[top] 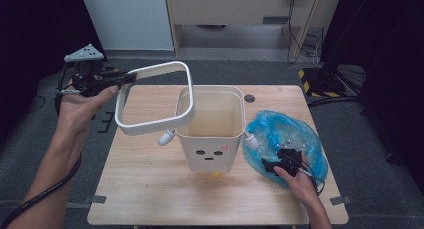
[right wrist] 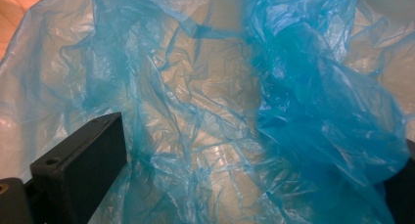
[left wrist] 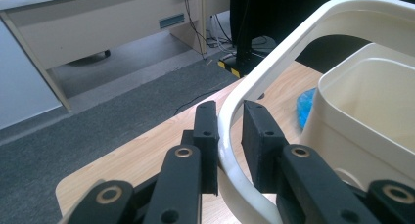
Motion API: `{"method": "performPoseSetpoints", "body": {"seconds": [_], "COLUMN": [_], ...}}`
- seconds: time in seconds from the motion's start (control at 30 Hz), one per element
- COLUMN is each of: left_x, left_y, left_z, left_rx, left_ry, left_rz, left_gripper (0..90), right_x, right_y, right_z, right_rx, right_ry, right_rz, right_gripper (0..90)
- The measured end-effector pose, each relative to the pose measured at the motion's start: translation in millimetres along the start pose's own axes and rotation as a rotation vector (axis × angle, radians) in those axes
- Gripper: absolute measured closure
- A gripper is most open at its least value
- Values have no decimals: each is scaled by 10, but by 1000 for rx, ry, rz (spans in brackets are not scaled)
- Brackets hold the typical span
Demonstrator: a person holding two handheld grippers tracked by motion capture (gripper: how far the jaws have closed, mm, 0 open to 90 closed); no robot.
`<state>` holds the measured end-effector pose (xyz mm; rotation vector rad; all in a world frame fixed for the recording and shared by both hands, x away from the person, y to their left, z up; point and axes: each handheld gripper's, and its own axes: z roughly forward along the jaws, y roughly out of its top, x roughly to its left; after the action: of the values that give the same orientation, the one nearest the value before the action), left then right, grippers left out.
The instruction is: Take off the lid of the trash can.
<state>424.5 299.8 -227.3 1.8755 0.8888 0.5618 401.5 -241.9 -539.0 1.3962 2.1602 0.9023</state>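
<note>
The white bin (top: 211, 129) stands upright near the middle of the wooden table (top: 150, 189). It is open at the top, and the high view shows its inside walls pale and bare; what lies at the very bottom I cannot tell. On its front wall there are 2 dark dots and a short dark bar, like a small face, with a small red mark beside them. Something small and yellow shows at the foot of the bin, too small to name.

The rim frame (top: 150, 96) is a white loop with rounded corners, smooth and a little glossy. It is lifted off the bin and tilted, and its right part hangs over the left edge of the bin's opening. The left gripper (top: 132, 77) is clamped on the far left side of the frame; in the left gripper view the 2 black jaws press on the thin white bar from both sides.

The blue plastic bag (top: 285, 139) lies crumpled on the table, just beside the bin on its right. It is thin, half transparent and full of wrinkles. The right gripper (top: 272, 165) rests on the bag, and its jaws stand wide apart with loose plastic between them.
</note>
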Motion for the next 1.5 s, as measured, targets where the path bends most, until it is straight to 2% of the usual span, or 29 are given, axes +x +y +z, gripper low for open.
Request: {"method": "performPoseSetpoints", "body": {"seconds": [0.87,1.5], "left_x": [253,586], "left_y": [-224,-615], "left_z": [-155,-234], "left_rx": [-14,-17], "left_ry": [44,87], "left_rz": [-52,-135], "left_gripper": [767,766], "right_x": [3,6], "right_y": [-3,-7], "right_z": [-3,-8], "right_rx": [0,0], "right_ry": [-1,0], "right_rz": [0,-3], "right_gripper": [12,12]}}
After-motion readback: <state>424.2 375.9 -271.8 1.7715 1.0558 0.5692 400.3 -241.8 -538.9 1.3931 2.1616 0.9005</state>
